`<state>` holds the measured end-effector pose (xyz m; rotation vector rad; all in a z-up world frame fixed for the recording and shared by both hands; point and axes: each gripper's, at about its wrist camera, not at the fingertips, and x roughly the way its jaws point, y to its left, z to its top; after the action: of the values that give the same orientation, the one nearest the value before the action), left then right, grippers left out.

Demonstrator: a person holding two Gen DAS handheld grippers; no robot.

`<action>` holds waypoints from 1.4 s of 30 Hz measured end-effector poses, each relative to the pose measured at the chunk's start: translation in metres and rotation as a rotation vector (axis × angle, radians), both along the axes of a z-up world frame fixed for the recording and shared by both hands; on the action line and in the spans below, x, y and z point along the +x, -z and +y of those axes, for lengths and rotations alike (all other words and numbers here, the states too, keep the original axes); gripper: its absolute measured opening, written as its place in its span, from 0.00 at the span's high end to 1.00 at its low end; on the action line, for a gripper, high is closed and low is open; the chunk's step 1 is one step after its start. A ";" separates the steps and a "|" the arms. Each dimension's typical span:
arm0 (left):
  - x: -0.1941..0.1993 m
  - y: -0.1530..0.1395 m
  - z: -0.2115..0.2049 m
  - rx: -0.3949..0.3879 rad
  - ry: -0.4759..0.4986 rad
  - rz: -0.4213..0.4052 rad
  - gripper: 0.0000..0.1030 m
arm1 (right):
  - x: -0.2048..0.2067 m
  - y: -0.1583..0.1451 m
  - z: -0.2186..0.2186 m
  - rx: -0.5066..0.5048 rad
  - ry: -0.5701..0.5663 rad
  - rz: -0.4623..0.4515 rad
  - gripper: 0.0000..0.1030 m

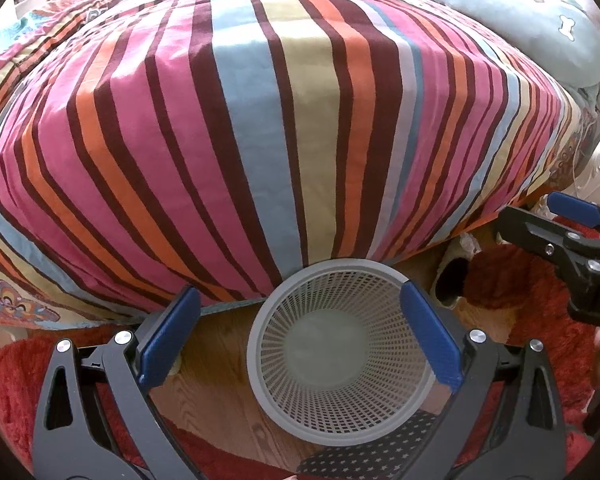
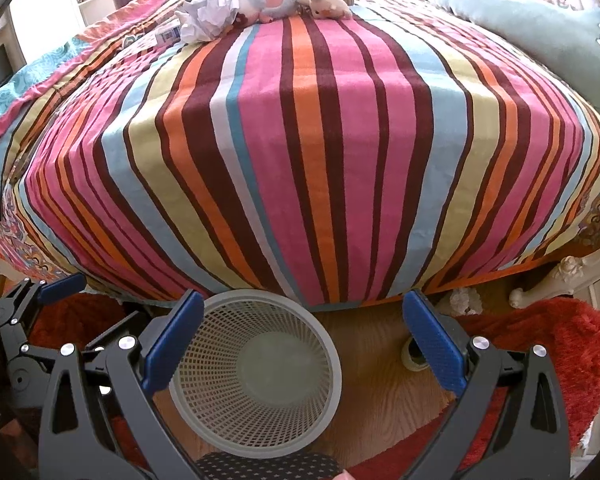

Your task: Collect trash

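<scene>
Grey mesh bin point(image 2: 256, 364) — both tools point(image 1: 300, 340) point(image 2: 304, 344) agape, empty-handed

Your left gripper point(image 1: 300, 336) hangs spread wide over the grey mesh wastebasket point(image 1: 332, 420); striped bedspread point(image 1: 260, 120) beyond; right gripper point(image 1: 572, 232) beside it

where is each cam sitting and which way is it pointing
Left wrist: sits on the left gripper, looking down and forward over the grey mesh plastic waste basket toward the striped bedspread; its own blue-padded fingers show, open, and the right gripper at the right edge.
Right wrist: sits on the right gripper, facing the same way; its open fingers show, the left gripper at the left edge, crumpled white paper far across the bed.
Shared: basket, bedspread, wooden floor, red shaggy rug.
</scene>
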<state>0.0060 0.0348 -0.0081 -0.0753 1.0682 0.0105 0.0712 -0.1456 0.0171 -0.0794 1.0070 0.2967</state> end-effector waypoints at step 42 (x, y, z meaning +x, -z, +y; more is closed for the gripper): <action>-0.006 0.003 -0.019 0.028 0.007 0.002 0.06 | -0.005 0.002 -0.003 -0.003 0.012 -0.010 0.07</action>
<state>0.0000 0.0162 -0.0111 -0.0458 1.0697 0.0193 0.0659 -0.1482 0.0150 -0.0776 0.9978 0.2837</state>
